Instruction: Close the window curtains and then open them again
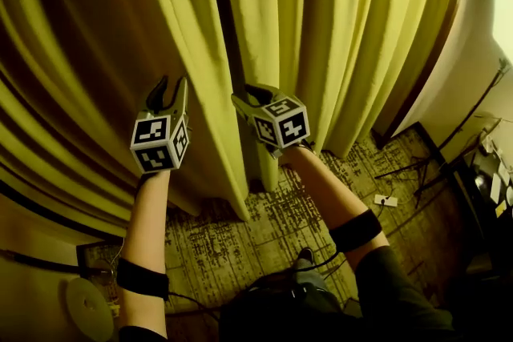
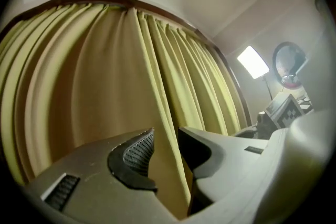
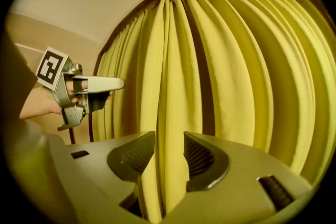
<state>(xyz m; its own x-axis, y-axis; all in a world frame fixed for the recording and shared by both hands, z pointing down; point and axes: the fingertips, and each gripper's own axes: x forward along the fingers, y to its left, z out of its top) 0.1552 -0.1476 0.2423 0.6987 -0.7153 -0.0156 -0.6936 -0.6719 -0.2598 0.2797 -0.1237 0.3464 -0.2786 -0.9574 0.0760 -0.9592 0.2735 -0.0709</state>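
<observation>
Curtains [image 1: 345,28] of yellow-green cloth hang drawn together across the far side of the scene, reaching down to the patterned carpet [image 1: 264,220], with only a narrow dark slit between the two panels. The left gripper [image 1: 172,84] is held level at the left curtain [image 1: 96,52], near its inner edge. Seen from its own camera, the left gripper [image 2: 167,136] has its jaws apart, with one hanging fold running down between them, unpinched. Just to its right, the right gripper [image 1: 250,96] points into the right curtain [image 1: 280,12] at its inner edge. In its own view the right gripper [image 3: 169,139] also stands released: a rounded fold fills the gap, the ribbed pads [image 3: 137,153] sit right at its sides, and the cloth shows no squeeze. Loose cables [image 1: 449,140] trail over the floor at far right.
</observation>
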